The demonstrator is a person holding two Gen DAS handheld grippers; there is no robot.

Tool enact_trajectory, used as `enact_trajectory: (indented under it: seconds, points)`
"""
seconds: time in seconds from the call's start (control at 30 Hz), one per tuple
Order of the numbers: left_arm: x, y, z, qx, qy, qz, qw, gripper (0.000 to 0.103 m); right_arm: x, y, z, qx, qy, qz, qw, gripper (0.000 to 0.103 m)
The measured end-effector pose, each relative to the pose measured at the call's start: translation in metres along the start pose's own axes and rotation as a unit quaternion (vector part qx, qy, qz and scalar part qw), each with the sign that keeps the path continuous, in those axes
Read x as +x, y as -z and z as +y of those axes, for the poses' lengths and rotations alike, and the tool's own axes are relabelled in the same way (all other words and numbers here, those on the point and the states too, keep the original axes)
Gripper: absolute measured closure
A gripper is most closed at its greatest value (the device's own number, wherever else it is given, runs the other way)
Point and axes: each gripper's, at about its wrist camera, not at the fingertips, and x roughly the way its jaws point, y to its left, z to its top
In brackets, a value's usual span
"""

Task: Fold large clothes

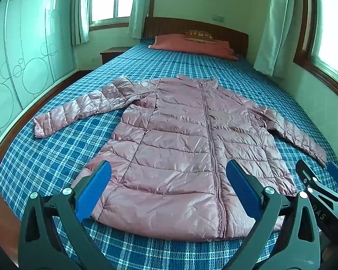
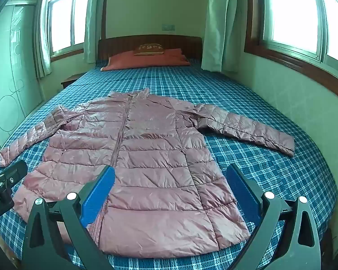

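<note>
Pink quilted jacket [image 1: 180, 139] lies flat, front up and zipped, across the middle of the blue plaid bed [image 1: 56, 162], both sleeves spread outward. Left gripper [image 1: 169, 191] hovers at lower centre over the hem, jaws wide apart, holding nothing. Right gripper [image 2: 171, 193] likewise spread and empty; whether either touches fabric is unclear. Red pillow [image 2: 146, 59] sits at upper centre by the headboard.
</note>
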Motion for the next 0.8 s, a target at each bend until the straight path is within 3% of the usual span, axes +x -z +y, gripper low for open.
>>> enact_trajectory:
  seconds: [0.8]
  points:
    - [0.001,0.002,0.011,-0.005,-0.003,0.007,1.0000,0.002,-0.004,0.003,0.002,0.000,-0.001,0.001,1.000,0.005]
